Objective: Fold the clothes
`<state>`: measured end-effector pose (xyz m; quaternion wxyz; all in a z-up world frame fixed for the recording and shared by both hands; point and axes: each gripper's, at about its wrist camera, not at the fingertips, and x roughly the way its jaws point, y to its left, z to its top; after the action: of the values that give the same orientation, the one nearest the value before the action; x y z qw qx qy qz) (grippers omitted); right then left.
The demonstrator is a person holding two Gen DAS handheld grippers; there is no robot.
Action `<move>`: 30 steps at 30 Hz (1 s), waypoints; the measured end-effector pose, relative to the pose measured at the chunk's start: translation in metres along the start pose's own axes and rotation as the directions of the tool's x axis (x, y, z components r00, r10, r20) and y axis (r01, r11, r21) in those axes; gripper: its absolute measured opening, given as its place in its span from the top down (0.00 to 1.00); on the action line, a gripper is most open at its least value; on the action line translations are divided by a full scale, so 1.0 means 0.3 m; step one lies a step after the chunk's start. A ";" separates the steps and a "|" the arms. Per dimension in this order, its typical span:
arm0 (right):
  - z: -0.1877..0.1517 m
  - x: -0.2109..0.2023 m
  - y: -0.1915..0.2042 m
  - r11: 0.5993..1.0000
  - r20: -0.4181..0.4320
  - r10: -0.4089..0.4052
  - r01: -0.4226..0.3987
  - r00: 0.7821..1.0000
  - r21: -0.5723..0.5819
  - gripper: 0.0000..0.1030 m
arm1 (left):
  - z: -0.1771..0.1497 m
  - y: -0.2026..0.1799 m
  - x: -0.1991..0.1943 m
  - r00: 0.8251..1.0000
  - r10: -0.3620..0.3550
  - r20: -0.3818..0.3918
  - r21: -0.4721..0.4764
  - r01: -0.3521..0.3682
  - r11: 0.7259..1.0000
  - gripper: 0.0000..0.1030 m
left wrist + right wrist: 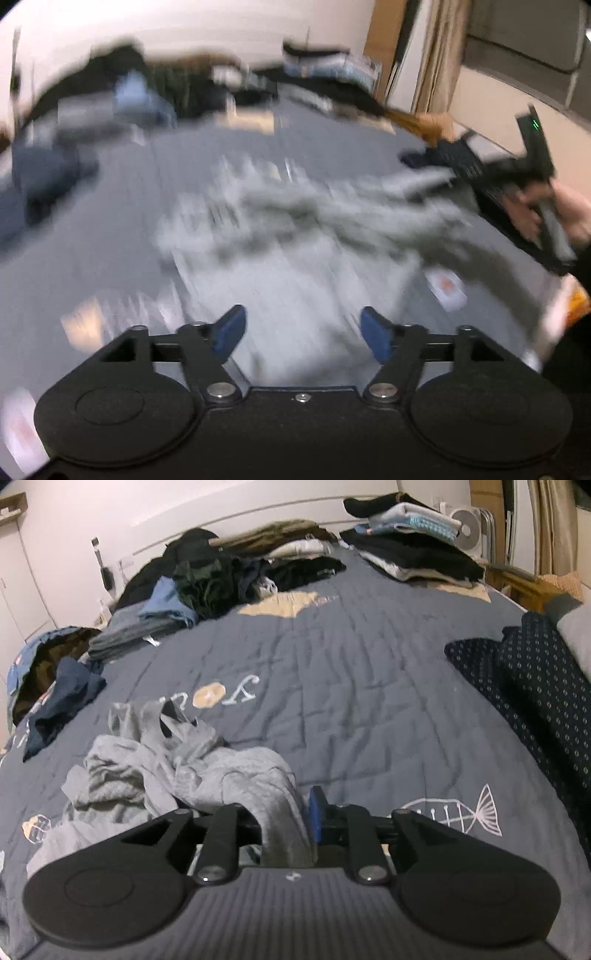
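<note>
Currently the fold of the grey garment has not begun in any visible way: it lies crumpled on the blue bed quilt, with no flat panel or crease laid out. A stack of folded clothes sits at the far right of the bed, so part of the task appears done. A loose heap of unfolded clothes at the far left, and a dark blue item nearer the left edge, remain to be handled. I judge the whole job to be somewhere in its middle, with this garment at its first step.

My right gripper grasps a fold of the grey garment: cloth runs down between the two fingers, beside the blue pad, and the gap is narrow. The bulk of the garment lies just ahead and to the left of this gripper, resting on the quilt.

My left gripper is released, its blue pads standing well apart with nothing between them. Its view is heavily blurred. The grey garment lies ahead of it on the bed, apart from the pads, and stretches toward my right hand at the right edge.

Next, I judge, the left gripper needs a second edge of the garment so that both can spread it flat.
</note>
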<state>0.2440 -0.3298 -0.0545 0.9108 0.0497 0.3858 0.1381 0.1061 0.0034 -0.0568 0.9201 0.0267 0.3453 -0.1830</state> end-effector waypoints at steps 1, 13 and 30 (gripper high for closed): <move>-0.001 0.005 0.005 1.000 -0.003 -0.004 0.004 1.000 -0.009 0.76 | 0.040 0.021 0.006 0.999 0.028 0.031 0.024 -0.028 0.999 0.20; 0.012 0.028 -0.001 0.999 0.005 0.009 -0.009 1.000 -0.033 0.62 | 0.315 0.097 0.508 0.996 0.086 0.006 0.270 -0.085 0.959 0.22; 0.016 0.051 0.003 0.999 0.015 0.048 -0.048 0.999 -0.021 0.58 | 0.283 0.130 0.483 0.995 -0.066 -0.080 0.163 0.079 0.983 0.95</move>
<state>0.2574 -0.3245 -0.0616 0.9106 0.0504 0.3762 0.1635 0.2738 -0.0212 -0.0887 0.8939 0.0973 0.3636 -0.2434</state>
